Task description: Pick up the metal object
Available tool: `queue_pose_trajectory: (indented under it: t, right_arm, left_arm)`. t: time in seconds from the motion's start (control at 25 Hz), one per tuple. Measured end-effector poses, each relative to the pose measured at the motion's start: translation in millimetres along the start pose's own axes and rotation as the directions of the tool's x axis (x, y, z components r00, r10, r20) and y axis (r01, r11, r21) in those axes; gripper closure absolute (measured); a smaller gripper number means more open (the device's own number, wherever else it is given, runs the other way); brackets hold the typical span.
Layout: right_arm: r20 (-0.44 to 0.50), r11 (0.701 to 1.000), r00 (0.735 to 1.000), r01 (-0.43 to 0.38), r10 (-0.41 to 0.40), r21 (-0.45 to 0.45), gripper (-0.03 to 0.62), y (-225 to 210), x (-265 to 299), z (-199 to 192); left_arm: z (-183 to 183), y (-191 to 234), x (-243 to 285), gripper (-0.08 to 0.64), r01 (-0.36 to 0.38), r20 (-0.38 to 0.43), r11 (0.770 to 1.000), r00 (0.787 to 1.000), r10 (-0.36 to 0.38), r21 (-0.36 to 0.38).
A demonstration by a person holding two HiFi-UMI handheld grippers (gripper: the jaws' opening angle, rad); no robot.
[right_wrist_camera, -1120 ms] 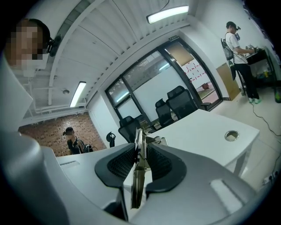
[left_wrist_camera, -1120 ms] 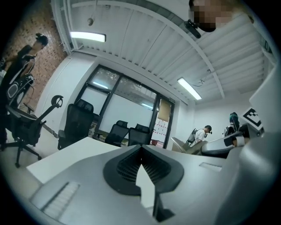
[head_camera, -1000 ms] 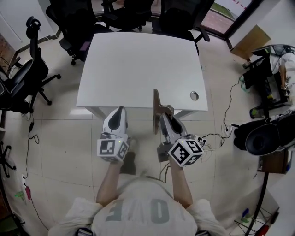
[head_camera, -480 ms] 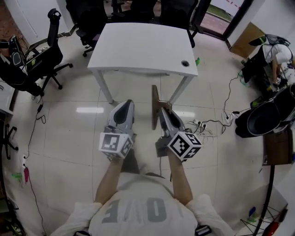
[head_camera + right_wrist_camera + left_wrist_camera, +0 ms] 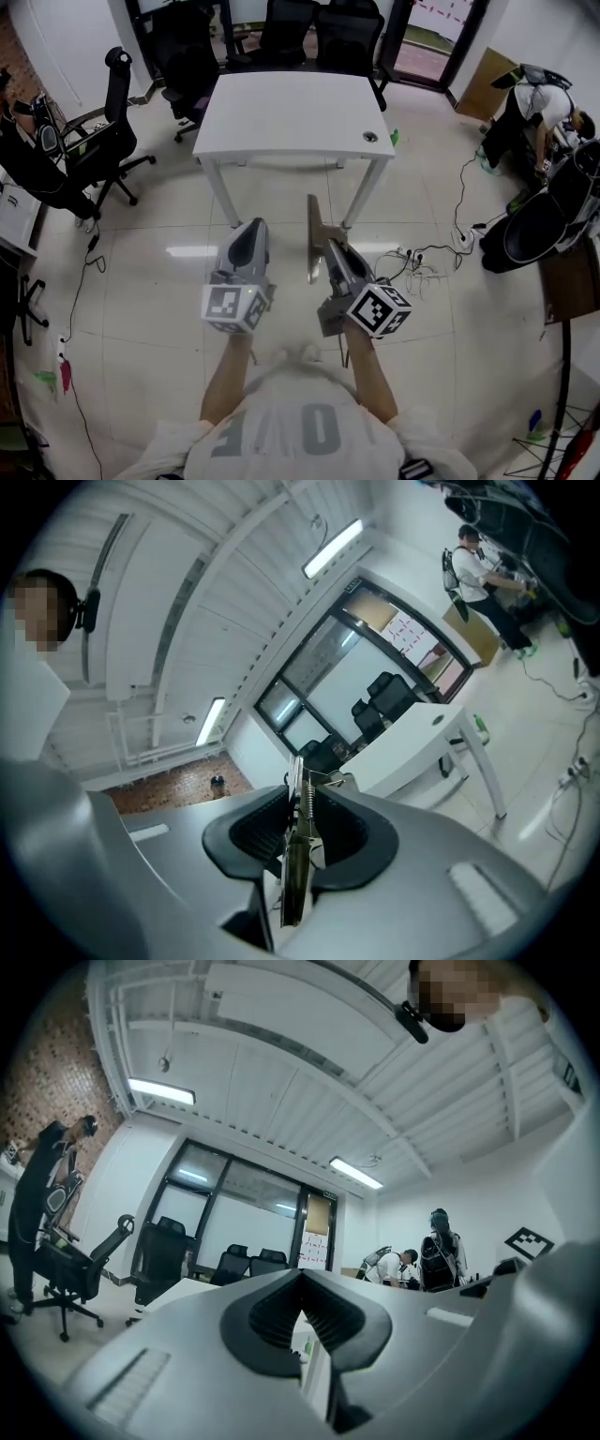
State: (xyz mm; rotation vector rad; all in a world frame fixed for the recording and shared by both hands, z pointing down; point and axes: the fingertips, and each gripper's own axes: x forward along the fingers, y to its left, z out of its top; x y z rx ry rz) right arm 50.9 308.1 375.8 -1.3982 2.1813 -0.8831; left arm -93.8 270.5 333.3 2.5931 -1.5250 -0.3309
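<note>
The metal object (image 5: 311, 234) is a thin flat plate with a small spring on it, held upright on edge above the floor. My right gripper (image 5: 327, 246) is shut on its lower part; in the right gripper view the metal object (image 5: 294, 855) stands clamped between the pads of my right gripper (image 5: 298, 808), its top edge poking out past them. My left gripper (image 5: 249, 228) hangs beside it to the left, about a hand's width away, holding nothing. In the left gripper view my left gripper (image 5: 300, 1288) has its pads together at the tips.
A white table (image 5: 291, 112) stands some way ahead, office chairs (image 5: 309, 33) behind it and another chair (image 5: 103, 141) at the left. Cables (image 5: 422, 267) lie on the tiled floor to the right. A person (image 5: 534, 98) bends over gear at far right.
The table has receded from just in front of the grippers to well ahead, with floor now under both. Both grippers keep their pose, and the plate stays in the right one.
</note>
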Motion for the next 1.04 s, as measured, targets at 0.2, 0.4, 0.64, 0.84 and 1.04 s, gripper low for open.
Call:
queue_pose_trajectory:
  t: [0.2, 0.4, 0.64, 0.84, 1.04]
  right_arm:
    - [0.000, 0.997, 0.999, 0.044, -0.044, -0.059, 0.492, 6.0, -10.2, -12.9]
    - [0.011, 0.994, 0.999, 0.048, -0.048, -0.096, 0.492, 13.4, -15.1, -14.3]
    - [0.032, 0.994, 0.998, 0.051, -0.048, -0.098, 0.492, 16.8, -20.7, -12.7]
    - [0.035, 0.994, 0.998, 0.056, -0.053, -0.095, 0.492, 17.6, -18.9, -10.9]
    - [0.040, 0.993, 0.998, 0.054, -0.050, -0.102, 0.492, 20.4, -16.9, -9.5]
  left_arm:
    - [-7.8, 0.0, -15.1, 0.558, 0.019, -0.024, 1.000, 1.000, -0.019, -0.006]
    - [-9.9, -2.9, -20.2, 0.558, 0.038, -0.038, 0.999, 0.999, -0.038, -0.004]
    - [-7.8, -2.5, -28.7, 0.558, 0.037, -0.032, 0.999, 0.999, -0.038, -0.005]
    - [-6.8, 0.1, -29.0, 0.558, 0.033, -0.032, 0.999, 0.999, -0.033, -0.007]
    - [-5.9, 0.8, -29.7, 0.558, 0.032, -0.027, 0.999, 0.999, -0.032, -0.005]
